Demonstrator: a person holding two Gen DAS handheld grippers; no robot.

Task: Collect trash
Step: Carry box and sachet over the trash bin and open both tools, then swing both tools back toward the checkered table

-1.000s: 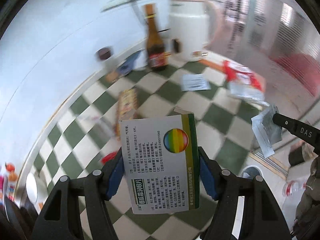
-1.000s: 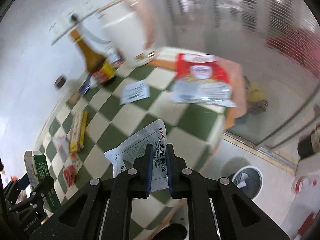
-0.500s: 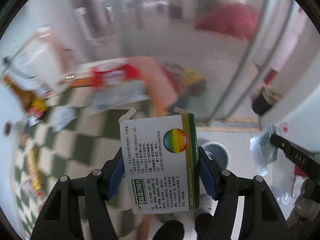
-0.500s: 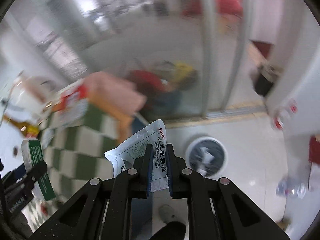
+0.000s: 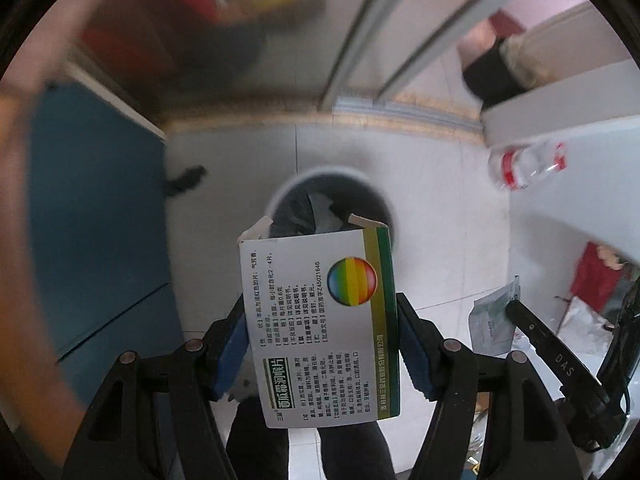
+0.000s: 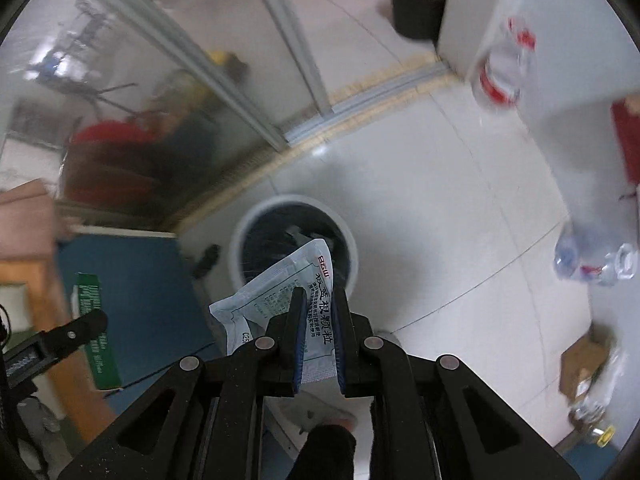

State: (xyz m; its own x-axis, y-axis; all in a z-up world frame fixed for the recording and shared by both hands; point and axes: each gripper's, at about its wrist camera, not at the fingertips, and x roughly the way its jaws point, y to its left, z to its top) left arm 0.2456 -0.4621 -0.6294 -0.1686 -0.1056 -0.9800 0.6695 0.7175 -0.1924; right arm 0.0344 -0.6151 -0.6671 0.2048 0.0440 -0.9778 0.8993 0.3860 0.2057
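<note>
My left gripper (image 5: 320, 320) is shut on a white and green medicine box (image 5: 320, 320) with a rainbow disc, its top flaps open. It hangs above a round grey waste bin (image 5: 376, 204) on the floor, which holds some paper. My right gripper (image 6: 318, 308) is shut on a pale blue sachet (image 6: 276, 292) with printed text, also over the same bin (image 6: 352, 256). In the left wrist view the sachet (image 5: 494, 320) and the right gripper show at the right edge. In the right wrist view the box (image 6: 94, 320) shows at the left.
A blue panel (image 5: 96, 220) stands left of the bin. A frosted glass door with a metal frame (image 6: 280, 40) runs behind it. Clear plastic bottles (image 6: 592, 260) lie on the white tiled floor, and a cardboard piece (image 6: 584, 364) lies at the right. A dark shoe (image 6: 332, 444) shows below.
Both grippers swung away from the checkered table and dropped toward the floor, now pointing down over the bin. The box and the sachet stayed gripped throughout.
</note>
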